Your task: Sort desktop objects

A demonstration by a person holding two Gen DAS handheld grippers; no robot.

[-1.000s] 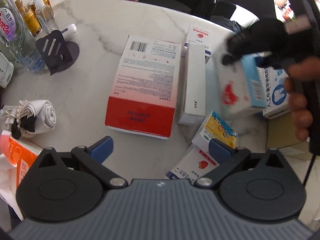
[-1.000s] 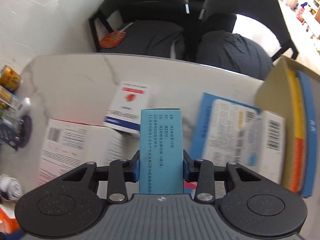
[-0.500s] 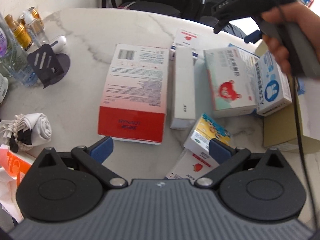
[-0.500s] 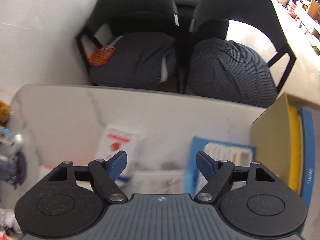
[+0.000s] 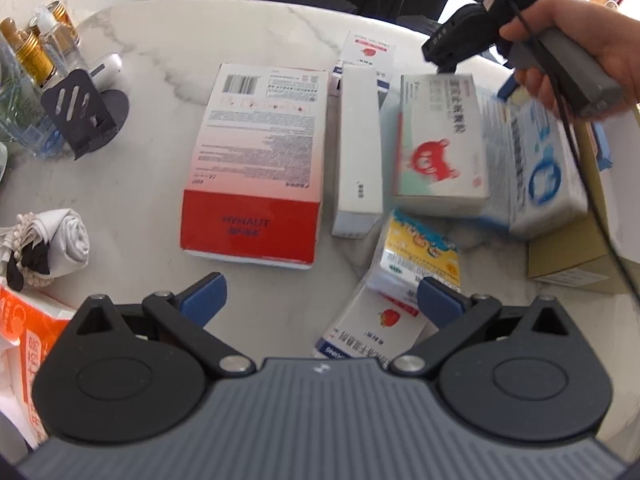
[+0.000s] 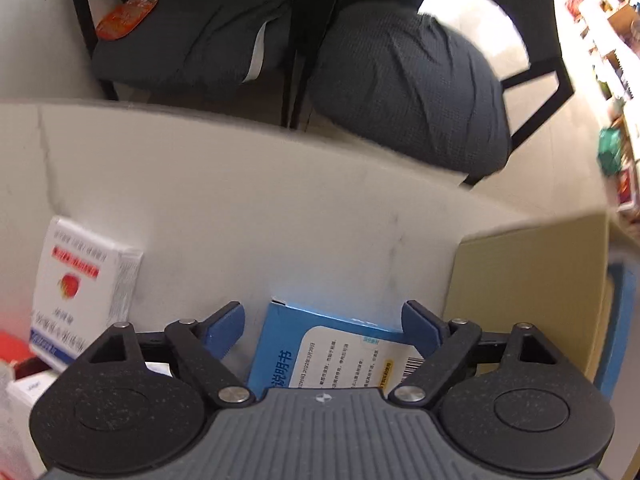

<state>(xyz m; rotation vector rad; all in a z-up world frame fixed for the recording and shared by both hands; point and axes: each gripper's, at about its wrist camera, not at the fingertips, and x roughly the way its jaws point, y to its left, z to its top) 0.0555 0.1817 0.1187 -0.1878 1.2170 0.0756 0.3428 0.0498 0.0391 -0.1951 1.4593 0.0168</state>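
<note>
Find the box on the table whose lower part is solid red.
The large flat box left of the narrow white box: its lower part is solid red; the others carry only small red pictures.

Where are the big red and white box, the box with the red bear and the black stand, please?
big red and white box (image 5: 256, 152): left wrist view, its white upper face.
box with the red bear (image 5: 438, 148): left wrist view, the bear print.
black stand (image 5: 80, 114): left wrist view, its slotted plate.

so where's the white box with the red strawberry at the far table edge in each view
left wrist: white strawberry box sits top centre, behind the narrow white box.
right wrist: same box at the left edge, beside the open right gripper.
shared landmark: the tan cardboard box at the right.
</note>
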